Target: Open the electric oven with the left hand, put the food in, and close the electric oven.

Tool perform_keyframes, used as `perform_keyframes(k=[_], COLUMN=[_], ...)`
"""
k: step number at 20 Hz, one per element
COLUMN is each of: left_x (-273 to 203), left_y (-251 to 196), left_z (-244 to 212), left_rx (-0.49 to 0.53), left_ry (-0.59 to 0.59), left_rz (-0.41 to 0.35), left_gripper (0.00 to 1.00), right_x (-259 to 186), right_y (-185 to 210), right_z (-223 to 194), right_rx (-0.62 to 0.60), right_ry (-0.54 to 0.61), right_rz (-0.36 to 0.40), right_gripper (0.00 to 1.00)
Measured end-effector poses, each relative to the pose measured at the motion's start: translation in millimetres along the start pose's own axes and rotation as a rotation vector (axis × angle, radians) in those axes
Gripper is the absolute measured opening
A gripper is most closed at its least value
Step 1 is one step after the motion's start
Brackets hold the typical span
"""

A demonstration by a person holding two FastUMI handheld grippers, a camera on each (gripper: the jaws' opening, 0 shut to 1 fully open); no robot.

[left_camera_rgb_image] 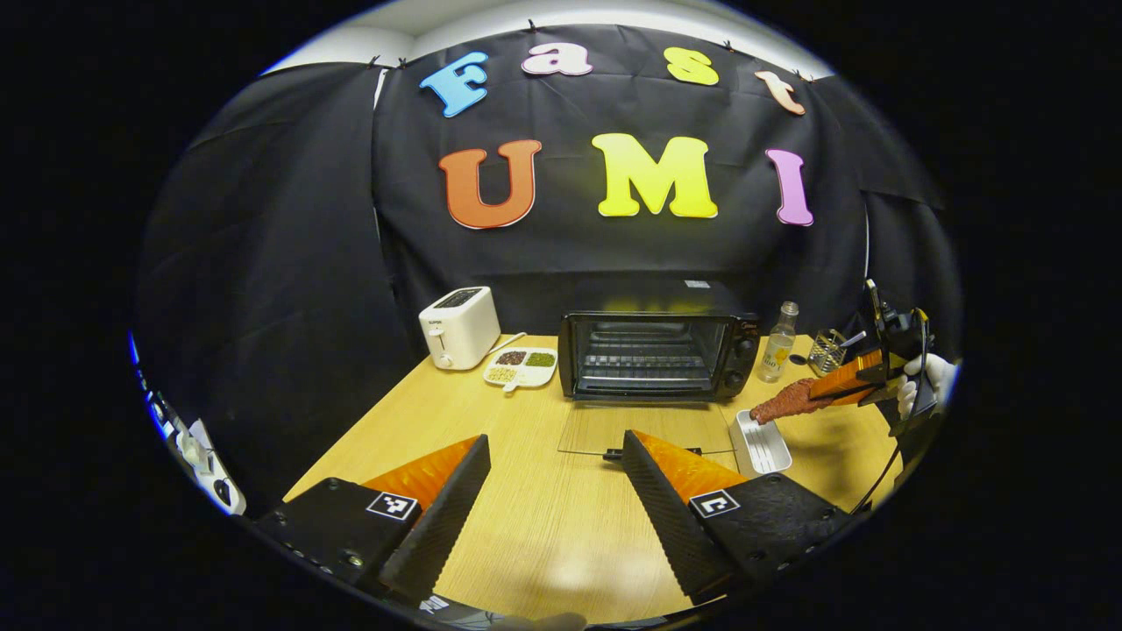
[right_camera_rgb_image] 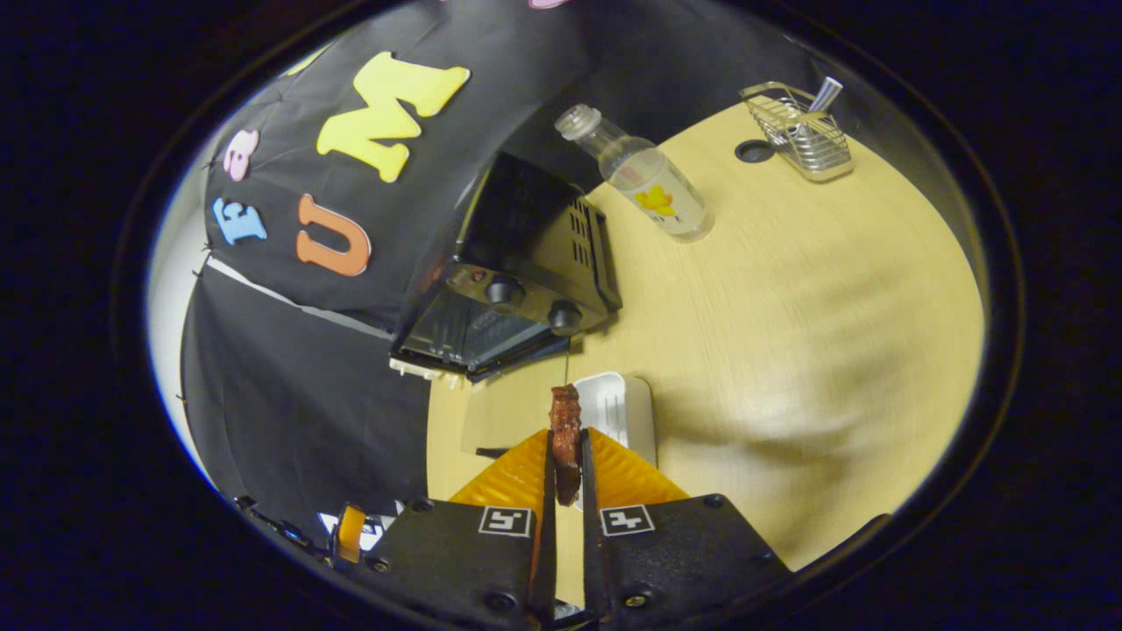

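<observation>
1. The electric oven (left_camera_rgb_image: 657, 355) is a black box with a wire rack inside and two knobs on its right side. It stands near the back edge of the wooden table (left_camera_rgb_image: 526, 508), and its glass door (left_camera_rgb_image: 644, 428) lies open, flat toward the front.
2. The food (left_camera_rgb_image: 789, 401) is a reddish-brown, rough strip, held off the table just above a white tray, right of the oven door.

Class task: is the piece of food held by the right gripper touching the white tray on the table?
Apart. The left gripper view shows the food lifted in the right gripper, its end hanging above the white tray with table surface visible between them.
</observation>
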State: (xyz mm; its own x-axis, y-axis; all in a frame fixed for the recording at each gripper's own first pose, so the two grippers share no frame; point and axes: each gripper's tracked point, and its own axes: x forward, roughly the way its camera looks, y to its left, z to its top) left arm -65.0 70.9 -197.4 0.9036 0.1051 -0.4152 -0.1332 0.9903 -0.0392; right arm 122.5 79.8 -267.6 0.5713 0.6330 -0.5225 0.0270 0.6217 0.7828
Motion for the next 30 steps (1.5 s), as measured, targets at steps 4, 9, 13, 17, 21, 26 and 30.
perform_keyframes(k=[4, 9, 13, 17, 21, 26, 30], left_x=[8, 11, 7, 8, 10, 12, 7], left_y=[15, 31, 47, 64, 80, 104, 108], left_z=[7, 19, 25, 38, 38, 24, 16], left_rx=[0.041, 0.092, 0.087, 0.046, 0.033, 0.029, 0.013], left_ry=[-0.012, -0.021, -0.006, -0.011, 0.008, 0.048, 0.072], left_rz=[-0.074, -0.141, -0.156, -0.126, -0.089, -0.017, 0.024], left_gripper=[0.96, 0.96, 0.96, 0.96, 0.97, 0.97, 0.97], right_x=[17, 63, 115, 169, 205, 228, 251], right_y=[48, 90, 109, 112, 118, 117, 114], right_z=[-9, -21, -30, -32, -11, 34, 56], right_rx=[0.113, 0.279, 0.445, 0.537, 0.57, 0.462, 0.466], right_ry=[-0.108, -0.31, -0.426, -0.466, -0.508, -0.623, -0.645], right_rz=[0.085, 0.154, 0.218, 0.219, 0.23, 0.169, 0.144], right_gripper=[0.12, 0.15, 0.15, 0.15, 0.15, 0.15, 0.15])
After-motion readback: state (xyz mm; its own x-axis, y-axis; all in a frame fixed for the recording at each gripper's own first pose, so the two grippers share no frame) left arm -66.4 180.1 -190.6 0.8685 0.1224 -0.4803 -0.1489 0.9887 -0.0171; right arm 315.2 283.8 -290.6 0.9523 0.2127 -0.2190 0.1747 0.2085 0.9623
